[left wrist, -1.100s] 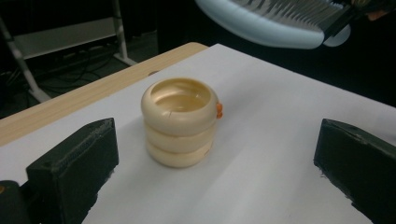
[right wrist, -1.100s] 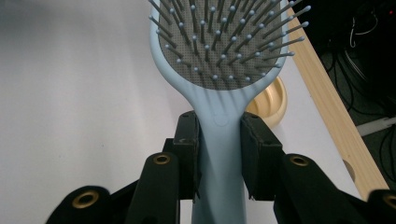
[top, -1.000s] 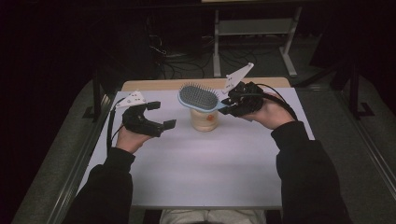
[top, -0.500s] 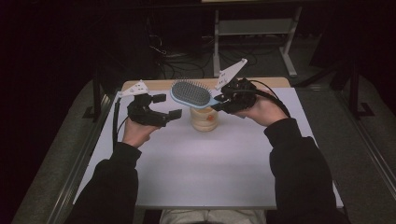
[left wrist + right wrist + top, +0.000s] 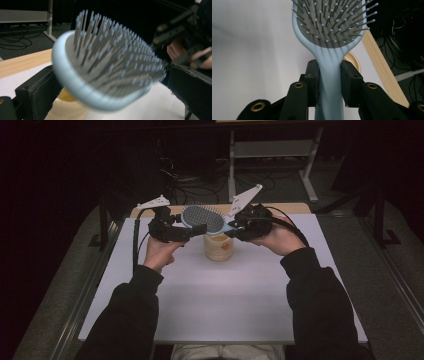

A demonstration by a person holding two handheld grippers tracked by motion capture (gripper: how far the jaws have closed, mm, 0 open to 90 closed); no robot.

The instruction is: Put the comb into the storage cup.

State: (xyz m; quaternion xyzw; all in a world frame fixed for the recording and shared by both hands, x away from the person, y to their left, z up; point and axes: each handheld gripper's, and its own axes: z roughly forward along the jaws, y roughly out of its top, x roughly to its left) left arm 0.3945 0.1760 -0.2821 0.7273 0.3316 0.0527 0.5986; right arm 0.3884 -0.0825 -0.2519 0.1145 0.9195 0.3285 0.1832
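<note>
Above cup (image 5: 219,247): right fingers (image 5: 329,82) grip hairbrush (image 5: 202,218) handle; left fingers (image 5: 112,92) open around head.

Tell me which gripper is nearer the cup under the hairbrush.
Left, though only by a little. The left gripper sits just beside the cup, its fingers flanking the hairbrush head above it. The right gripper clamps the handle, up and off to the other side.

High view above table looking down, both gripper views close on hairbrush (image 5: 202,218)
</note>
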